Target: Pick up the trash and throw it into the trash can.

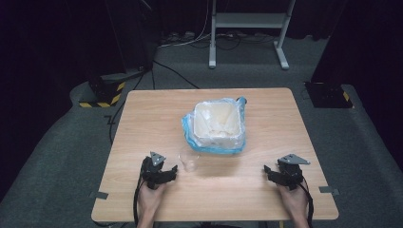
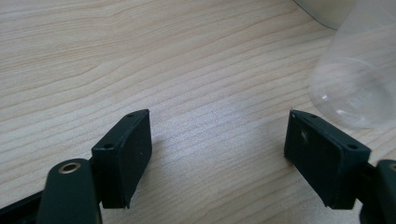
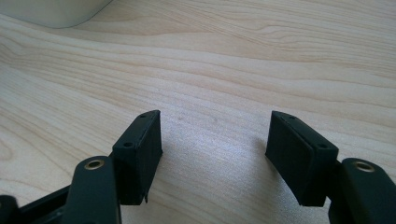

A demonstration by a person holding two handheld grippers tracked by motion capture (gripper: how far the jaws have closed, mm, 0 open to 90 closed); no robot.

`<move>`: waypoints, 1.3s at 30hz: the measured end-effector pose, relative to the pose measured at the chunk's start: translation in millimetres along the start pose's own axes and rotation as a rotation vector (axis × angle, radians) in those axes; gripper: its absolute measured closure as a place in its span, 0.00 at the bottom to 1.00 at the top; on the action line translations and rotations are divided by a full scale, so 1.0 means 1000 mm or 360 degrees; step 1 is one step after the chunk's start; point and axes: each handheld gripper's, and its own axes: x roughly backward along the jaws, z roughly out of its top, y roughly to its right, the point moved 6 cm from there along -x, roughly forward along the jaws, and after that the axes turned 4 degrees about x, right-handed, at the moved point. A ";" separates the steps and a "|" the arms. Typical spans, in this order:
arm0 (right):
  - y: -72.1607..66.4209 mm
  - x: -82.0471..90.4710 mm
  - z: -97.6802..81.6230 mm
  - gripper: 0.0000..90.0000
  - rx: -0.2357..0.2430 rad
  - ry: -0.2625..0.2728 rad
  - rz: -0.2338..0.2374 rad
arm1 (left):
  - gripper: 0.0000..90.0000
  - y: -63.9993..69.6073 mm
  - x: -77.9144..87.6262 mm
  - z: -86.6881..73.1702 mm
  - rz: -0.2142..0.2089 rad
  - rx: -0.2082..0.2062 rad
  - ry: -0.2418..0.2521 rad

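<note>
Both sets of jaws wide, holding nothing. Left gripper (image 1: 172,169) sits near the table's (image 1: 142,114) front edge, clear cup (image 1: 189,160) just beside it, mid-table. Risk: light cup tips or skids against lined bin (image 1: 217,124) if one pad clips it.

High overhead; two claw-mounted close-ups sharing the table (image 1: 142,123).

A wooden table (image 1: 142,123) carries, right of its middle toward the far edge, a white square tub (image 1: 217,124) lined with a blue plastic bag (image 1: 190,137), while a white metal stand (image 1: 247,21) rises from the grey floor beyond.
</note>
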 end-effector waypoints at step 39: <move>0.000 0.000 0.000 0.39 0.0002 0.0001 -0.0004 | 0.37 0.001 0.059 0.023 -0.0255 0.0092 0.0104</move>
